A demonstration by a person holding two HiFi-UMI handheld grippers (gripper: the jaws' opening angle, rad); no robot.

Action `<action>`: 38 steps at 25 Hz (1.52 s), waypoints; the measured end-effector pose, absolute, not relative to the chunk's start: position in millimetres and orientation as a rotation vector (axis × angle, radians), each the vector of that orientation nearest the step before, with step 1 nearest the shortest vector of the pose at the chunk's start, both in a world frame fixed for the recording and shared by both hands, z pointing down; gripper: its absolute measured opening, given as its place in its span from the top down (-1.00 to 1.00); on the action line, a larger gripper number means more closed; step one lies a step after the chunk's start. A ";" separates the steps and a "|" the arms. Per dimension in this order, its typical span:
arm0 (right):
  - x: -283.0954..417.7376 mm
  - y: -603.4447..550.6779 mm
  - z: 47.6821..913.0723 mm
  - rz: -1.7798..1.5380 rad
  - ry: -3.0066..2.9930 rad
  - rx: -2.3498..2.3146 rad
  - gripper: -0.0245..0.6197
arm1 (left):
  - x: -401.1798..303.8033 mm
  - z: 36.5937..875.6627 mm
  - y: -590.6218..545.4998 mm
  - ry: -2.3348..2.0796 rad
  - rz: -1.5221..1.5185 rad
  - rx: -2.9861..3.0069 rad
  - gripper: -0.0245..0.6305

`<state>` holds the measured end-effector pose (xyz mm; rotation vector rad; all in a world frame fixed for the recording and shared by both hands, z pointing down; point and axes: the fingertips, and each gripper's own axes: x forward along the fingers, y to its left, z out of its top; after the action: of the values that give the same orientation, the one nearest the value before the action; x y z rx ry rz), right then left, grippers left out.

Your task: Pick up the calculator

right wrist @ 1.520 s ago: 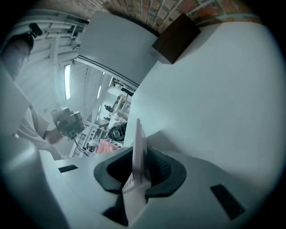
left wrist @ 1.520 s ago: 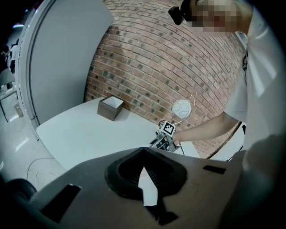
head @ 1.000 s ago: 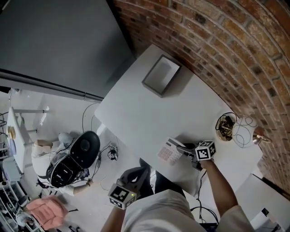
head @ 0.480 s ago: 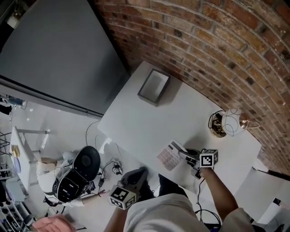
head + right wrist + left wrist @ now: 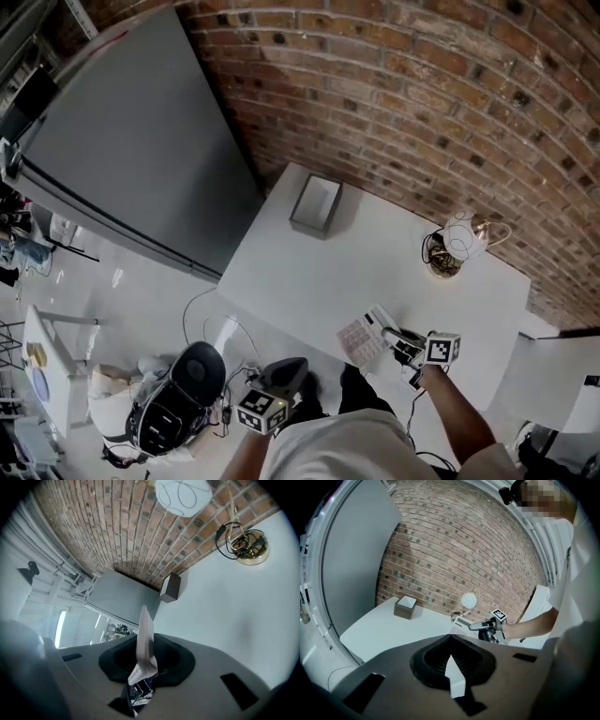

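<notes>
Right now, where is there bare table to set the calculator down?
Widest bare patch: the table middle, between the box at its far-left corner and the lamp with cable by the brick wall. The near edge left of the calculator, held in the right tool, is bare. Crowded only around the lamp.

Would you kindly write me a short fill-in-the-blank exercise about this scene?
1. The right gripper is shut on the ____.
2. The wall is built of ____.
3. The small box stands on the white ____.
Missing words: calculator; brick; table.
</notes>
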<state>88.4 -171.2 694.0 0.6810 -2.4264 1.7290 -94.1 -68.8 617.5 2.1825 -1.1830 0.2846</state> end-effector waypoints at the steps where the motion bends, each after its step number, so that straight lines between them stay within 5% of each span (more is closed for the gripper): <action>1: 88.6 -164.3 688.0 1.733 -2.435 0.713 0.65 | -97.7 618.2 -62.3 -1.164 0.293 2.189 0.88; 15: 98.0 -74.2 629.7 1.866 -2.442 1.253 0.65 | -135.3 598.8 -15.8 -0.931 0.291 2.408 0.88; 38: 189.7 -19.1 556.3 1.838 -2.566 1.514 0.64 | -78.9 536.8 -3.9 -0.947 0.183 2.480 0.88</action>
<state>189.7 -19.1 556.3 1.5143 -2.5663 1.8380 -78.9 -3.9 536.8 2.4803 -0.9470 0.1834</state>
